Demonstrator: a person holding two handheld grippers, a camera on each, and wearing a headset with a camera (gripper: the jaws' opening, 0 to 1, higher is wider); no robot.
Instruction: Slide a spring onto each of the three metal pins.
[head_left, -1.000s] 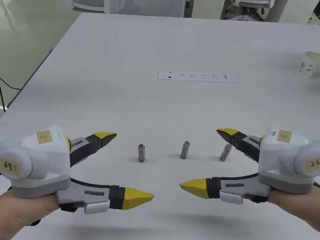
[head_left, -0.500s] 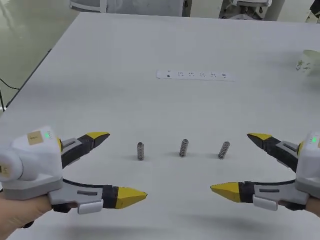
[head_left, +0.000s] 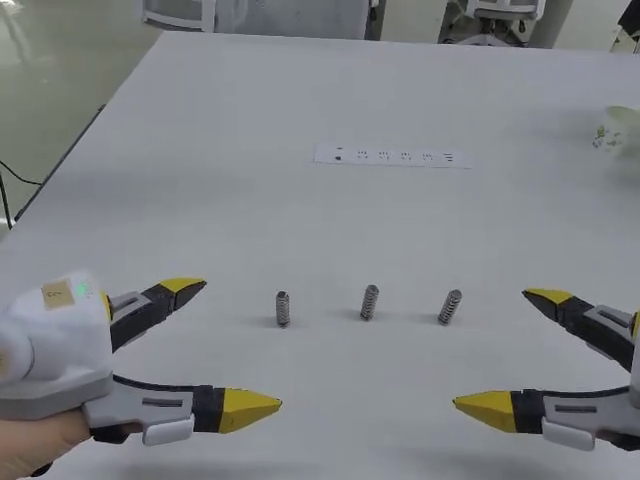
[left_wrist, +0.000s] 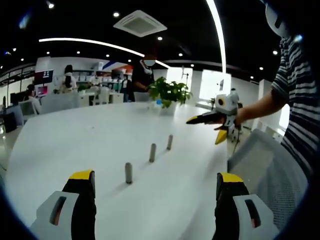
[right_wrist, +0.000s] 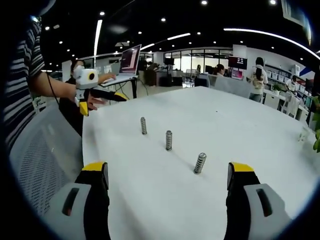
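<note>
Left gripper (head_left: 232, 344) low at near left, hand gripping from behind, jaws spread wide, tips pointing inward. Right gripper (head_left: 500, 349) mirrors it at near right, jaws spread, empty. Between them, three springs (head_left: 369, 302) stand upright in a row on the table (head_left: 300, 100); whether pins are inside is too small to tell.

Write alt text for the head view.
Three springs stand upright in a row on a white table. The left gripper at lower left and the right gripper at lower right are both open, and neither touches a spring. A white power strip lies farther back.
</note>
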